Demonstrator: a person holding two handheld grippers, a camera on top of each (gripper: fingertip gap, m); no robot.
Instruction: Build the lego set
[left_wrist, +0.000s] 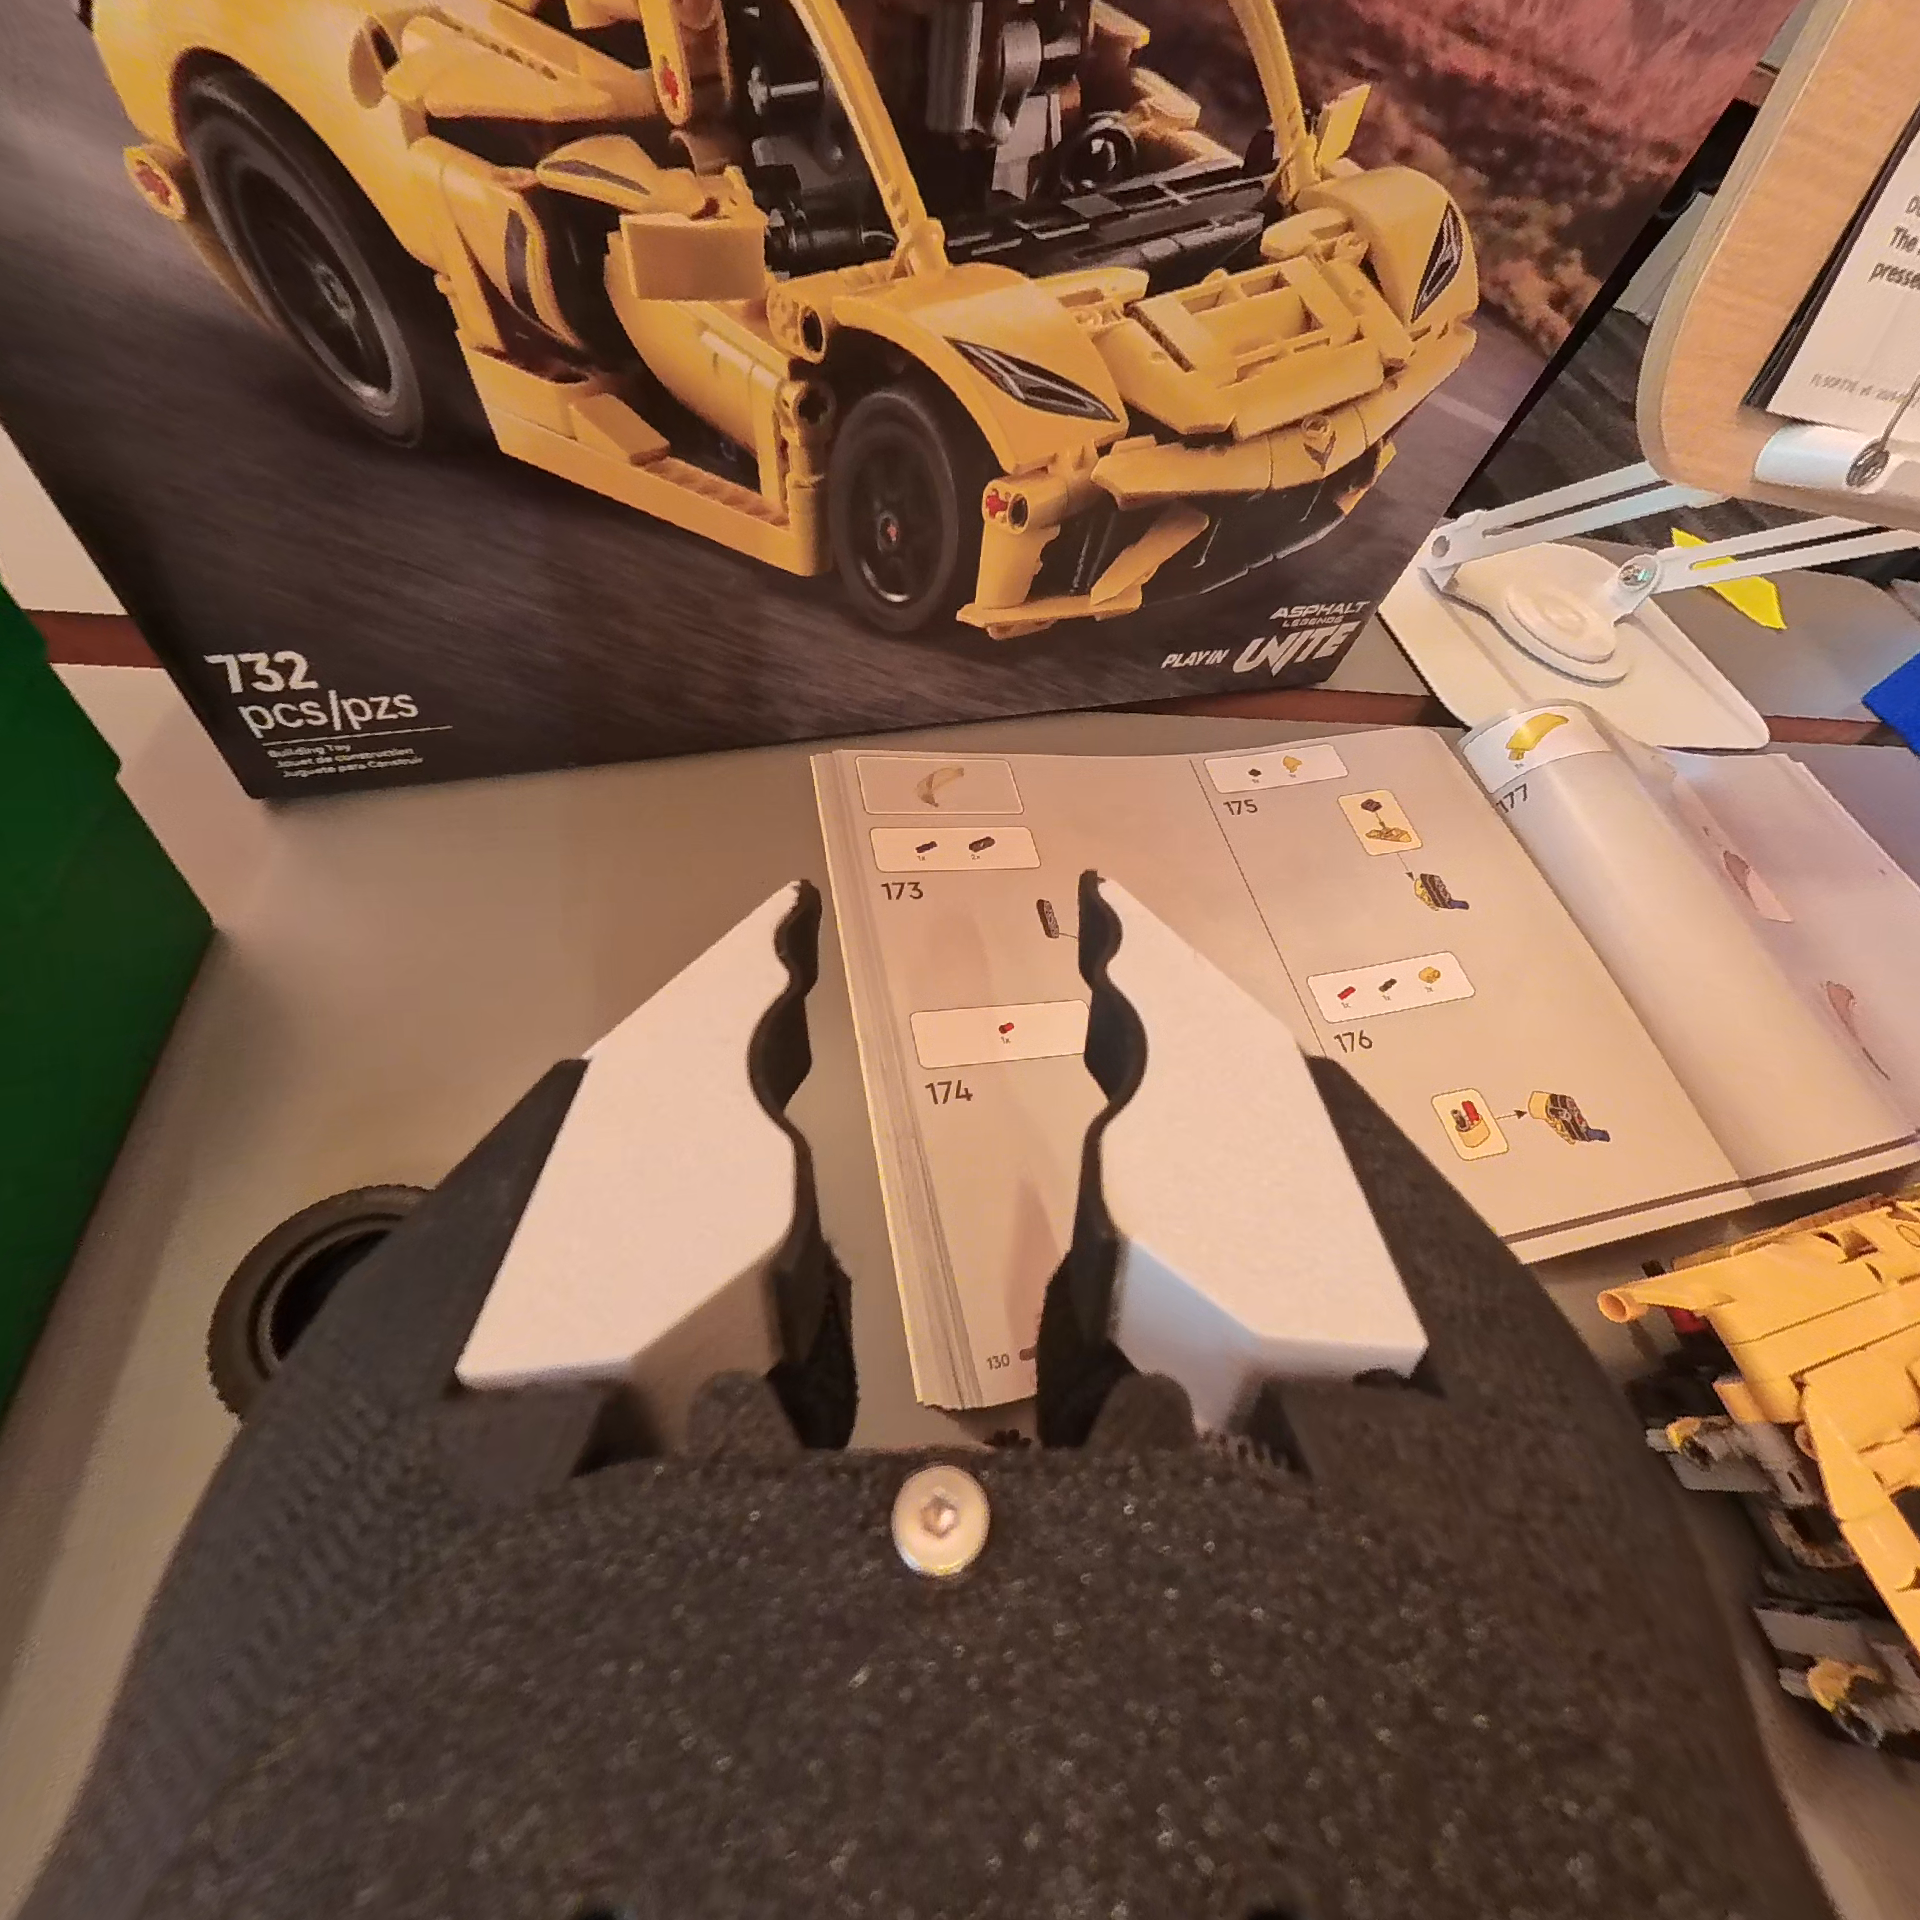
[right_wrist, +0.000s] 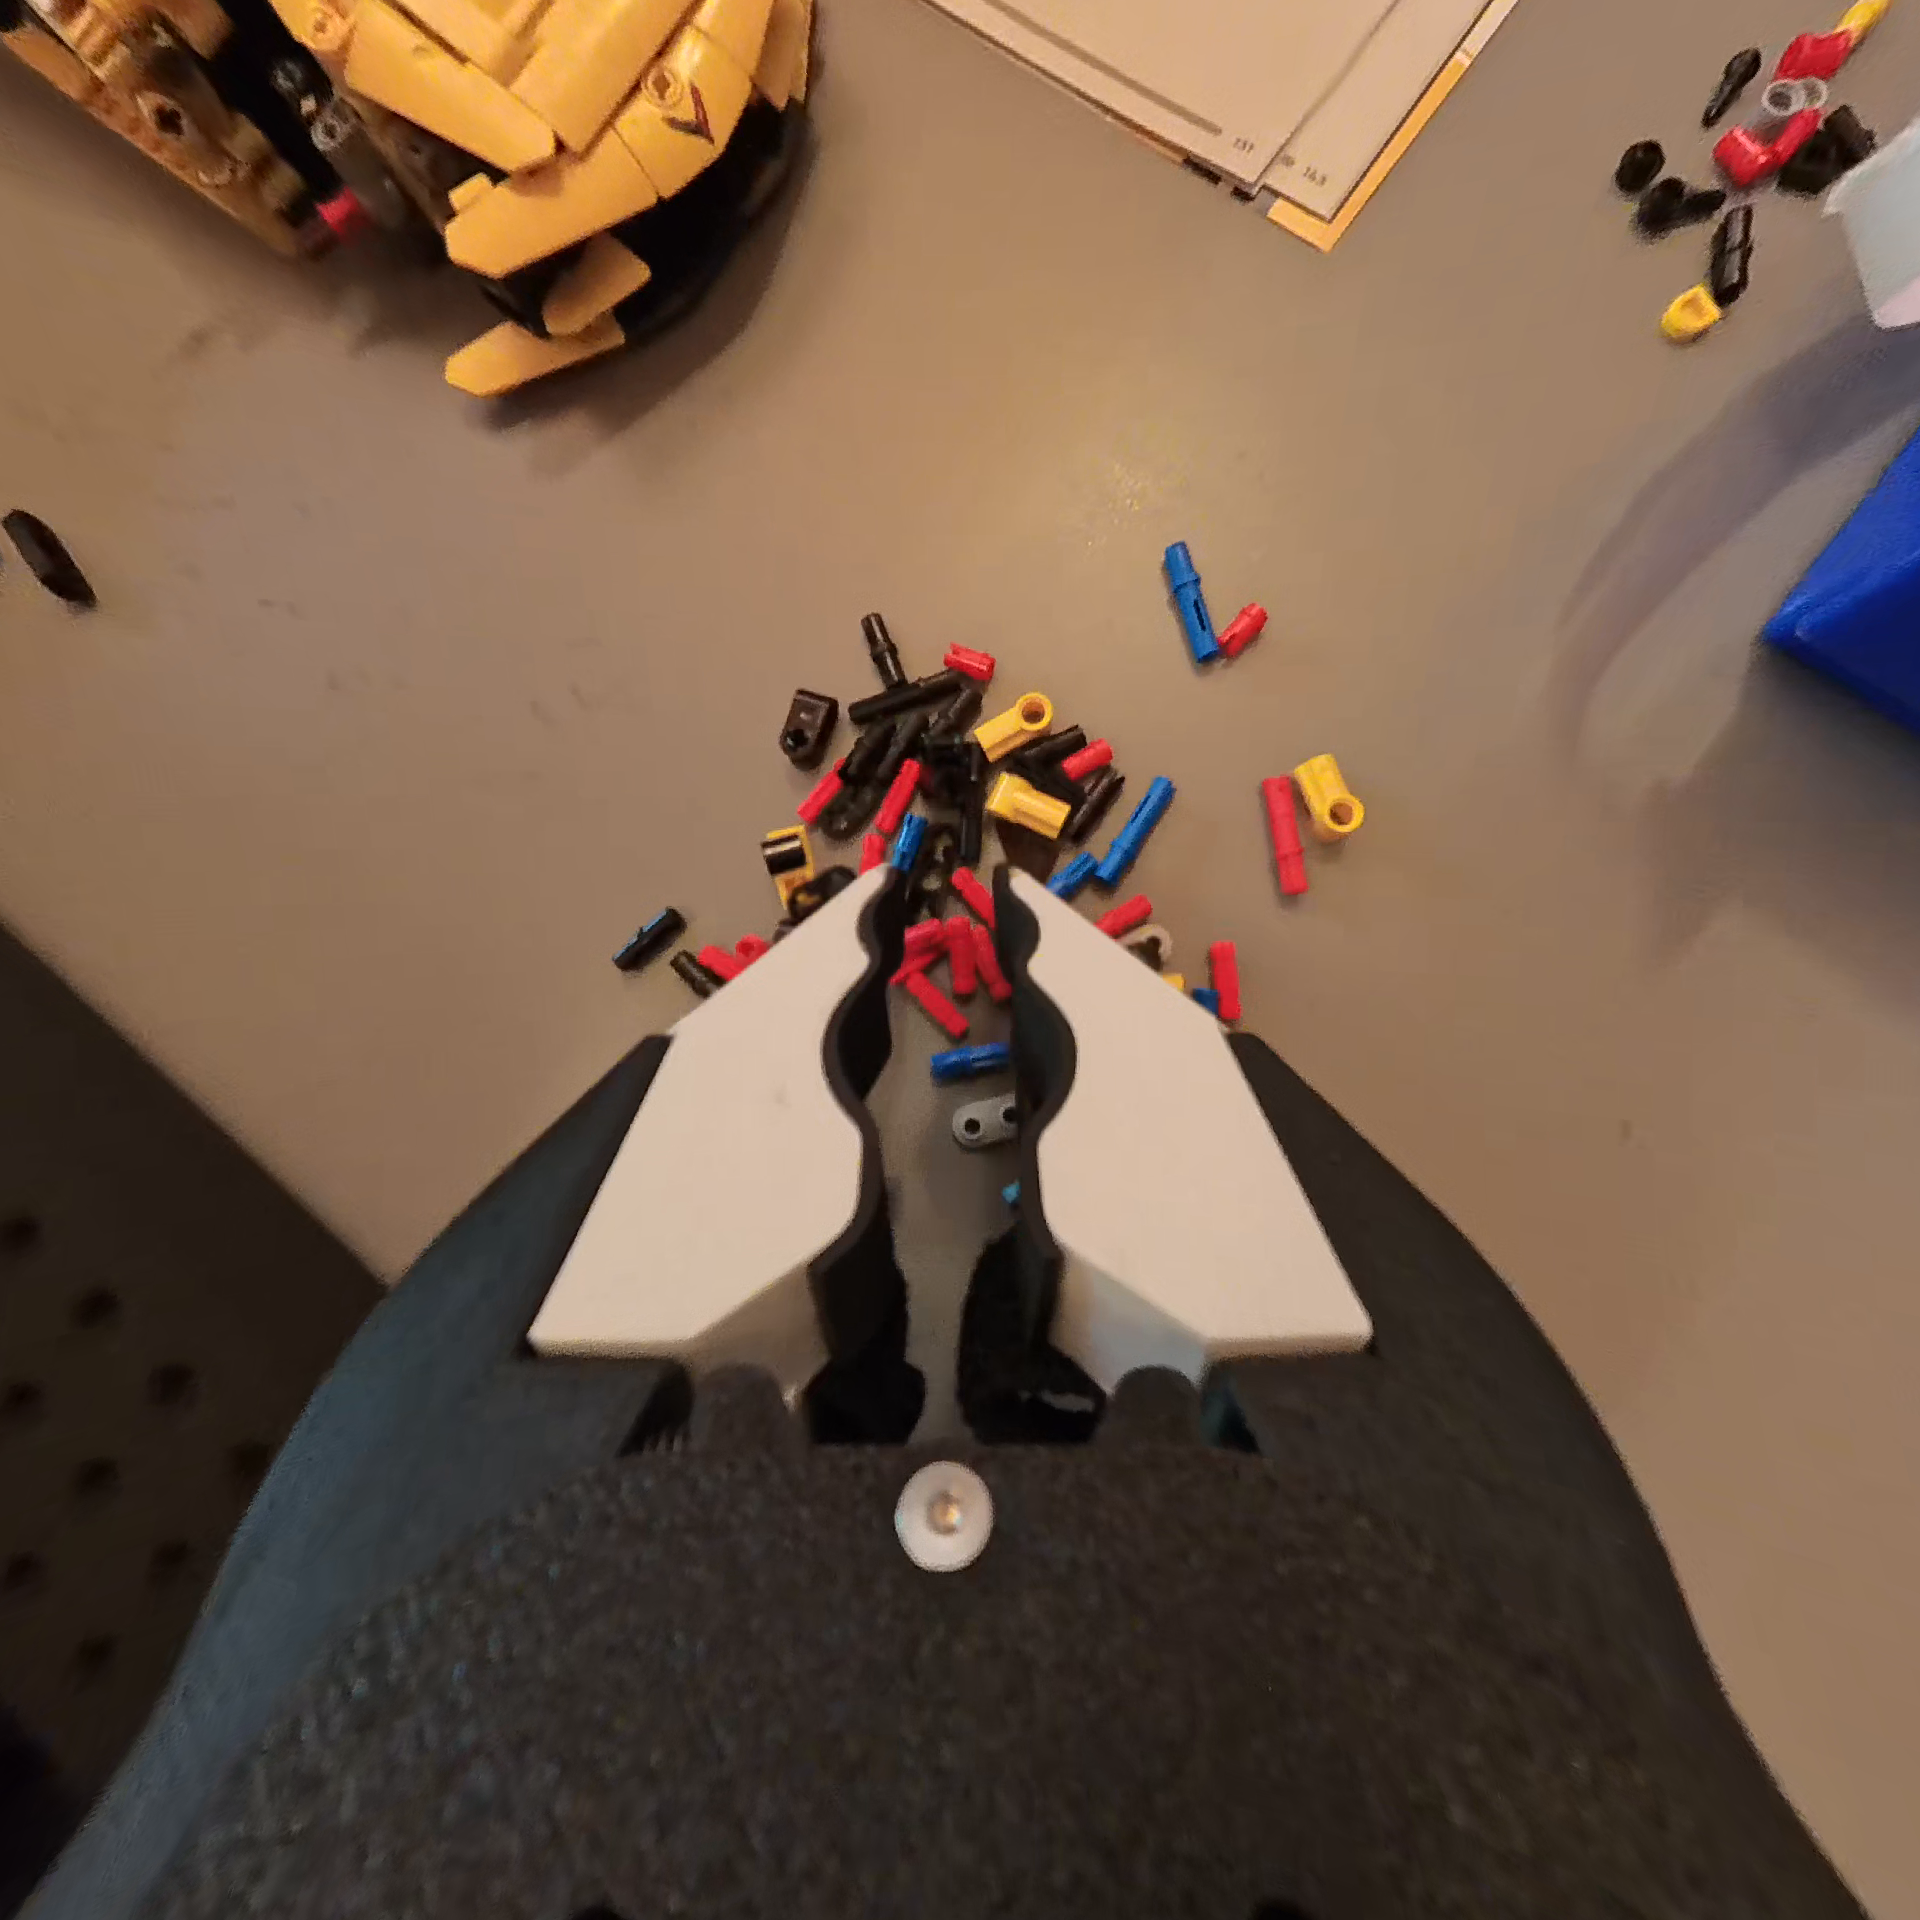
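Note:
My left gripper (left_wrist: 945, 894) is open and empty, held above the open instruction booklet (left_wrist: 1299, 935) on the grey table. The part-built yellow car (left_wrist: 1787, 1382) lies at the right edge of that view and shows at the top left of the right wrist view (right_wrist: 520, 135). My right gripper (right_wrist: 943, 878) is open with a narrow gap, its tips low over a pile of small red, blue, black and yellow pins and connectors (right_wrist: 966, 769). Red pins (right_wrist: 951, 961) and a blue pin (right_wrist: 968, 1060) lie between the fingers. Nothing is gripped.
The set's box (left_wrist: 675, 364) stands behind the booklet. A black tyre (left_wrist: 281, 1299) lies left of my left gripper, beside a green bin (left_wrist: 73, 935). A white stand (left_wrist: 1558, 613) is at the right. A second small parts pile (right_wrist: 1756, 156) and a blue bin (right_wrist: 1860, 613) lie right. One gripper's finger ends stand about 60 cm off the other's. My left tips are roughly 20 cm from the part-built yellow car (left_wrist: 1787, 1382).

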